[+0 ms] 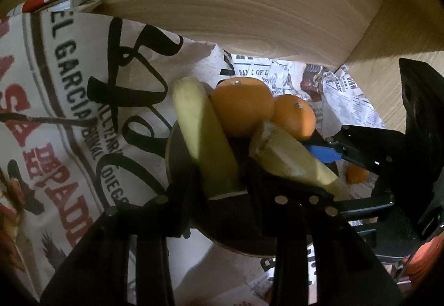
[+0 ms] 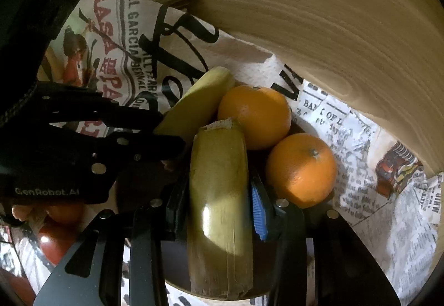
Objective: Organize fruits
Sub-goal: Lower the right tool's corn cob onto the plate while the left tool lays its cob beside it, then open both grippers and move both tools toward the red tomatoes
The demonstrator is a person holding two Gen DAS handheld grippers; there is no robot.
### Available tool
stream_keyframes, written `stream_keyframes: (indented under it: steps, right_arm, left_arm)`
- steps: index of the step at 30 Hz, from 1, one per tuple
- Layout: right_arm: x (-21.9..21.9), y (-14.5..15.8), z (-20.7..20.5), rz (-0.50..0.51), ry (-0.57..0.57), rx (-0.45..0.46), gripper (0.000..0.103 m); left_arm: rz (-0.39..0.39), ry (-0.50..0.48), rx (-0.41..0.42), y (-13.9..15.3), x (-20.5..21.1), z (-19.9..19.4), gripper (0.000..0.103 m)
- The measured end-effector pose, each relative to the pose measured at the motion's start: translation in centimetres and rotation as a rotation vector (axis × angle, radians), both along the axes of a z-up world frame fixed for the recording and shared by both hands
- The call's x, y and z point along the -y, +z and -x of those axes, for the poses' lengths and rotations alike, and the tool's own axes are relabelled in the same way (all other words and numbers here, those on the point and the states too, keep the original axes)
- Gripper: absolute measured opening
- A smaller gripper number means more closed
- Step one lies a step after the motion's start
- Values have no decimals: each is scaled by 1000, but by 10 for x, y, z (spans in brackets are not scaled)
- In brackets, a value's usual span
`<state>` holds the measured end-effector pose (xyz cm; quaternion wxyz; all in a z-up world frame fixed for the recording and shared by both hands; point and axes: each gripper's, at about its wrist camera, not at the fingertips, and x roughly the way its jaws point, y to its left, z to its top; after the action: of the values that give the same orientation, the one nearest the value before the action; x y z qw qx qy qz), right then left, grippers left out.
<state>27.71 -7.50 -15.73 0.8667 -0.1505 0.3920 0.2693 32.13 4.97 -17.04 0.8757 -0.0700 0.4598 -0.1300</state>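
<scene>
As seen from the left wrist, the left gripper (image 1: 222,192) pinches a whole banana (image 1: 202,134) low on its soft, bruisable body over the dark plate (image 1: 173,145), beside two firm oranges (image 1: 241,106), with a third orange (image 1: 356,174) apart. From the right wrist, the right gripper (image 2: 219,206) clamps a cut banana piece (image 2: 219,206) mid-length, best held gently; two oranges and two banana pieces count here.

Black hand-held gripper (image 2: 219,209), silver screws, blue pad (image 2: 259,213), apparently "GenRobot.AI" lettering.
</scene>
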Motion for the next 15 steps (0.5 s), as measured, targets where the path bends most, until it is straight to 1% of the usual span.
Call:
stream_keyframes:
  steps: [3, 6, 11, 15]
  right_arm:
    - [2, 1, -3, -19, 7, -23, 37]
    - [5, 10, 4, -24, -5, -3, 38]
    - [20, 21, 16, -29, -45, 13, 42]
    - [35, 26, 25, -32, -85, 34, 42]
  left_arm:
    - [-19, -1, 5, -2, 4, 1, 36]
    - [-51, -5, 17, -3, 8, 5, 36]
    - [-29, 0, 5, -3, 5, 10, 36]
    - [-44, -5, 3, 0, 9, 17, 36]
